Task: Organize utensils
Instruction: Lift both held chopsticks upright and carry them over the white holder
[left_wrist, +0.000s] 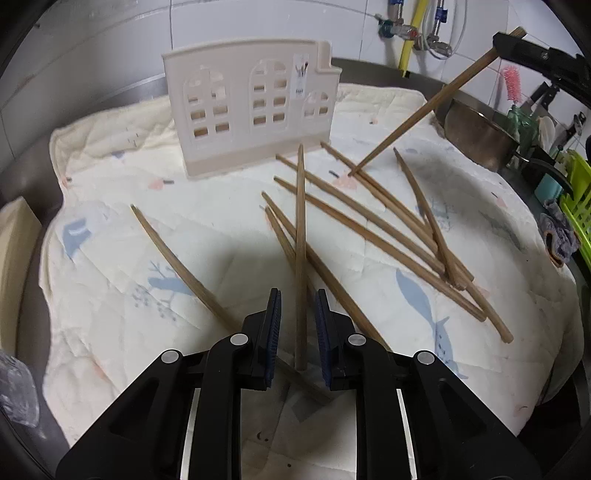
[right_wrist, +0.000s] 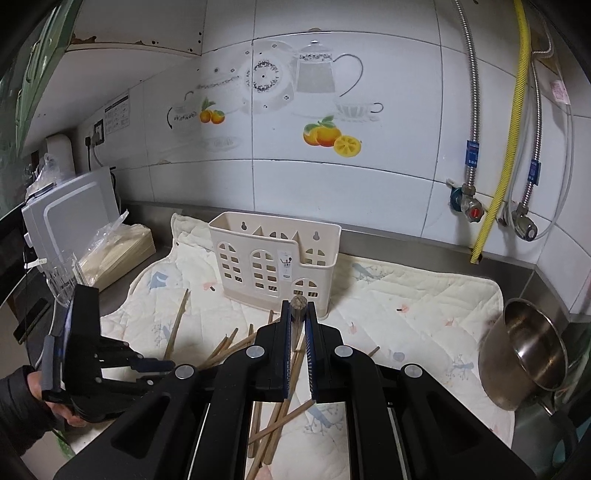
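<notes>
**Chopstick pickup under way, holder not yet loaded**

Nearest in left wrist view: left claw (left_wrist: 298, 328) low over the mat (left_wrist: 122, 258), jaws narrow but apart, one chopstick (left_wrist: 301, 258) lying between the pads with gaps either side, so not gripped. Around it a loose pile of chopsticks (left_wrist: 369, 229) scattered on the mat, some crossing, one stray off to the left (left_wrist: 177, 266).

Right claw (right_wrist: 297, 328) clamped tight on a single chopstick (right_wrist: 297, 303), end poking up between the tips; in the left view the same stick (left_wrist: 424, 107) slanting down, tip touching the mat.

Farther back: holder (right_wrist: 273, 262) upright on the mat near the wall, compartments apparently without chopsticks. Pot (right_wrist: 524, 354) off to the right on the tabletop.

Next, likely: left jaws to close square on the stick; right to lift, tip upright, drop into a compartment.
</notes>
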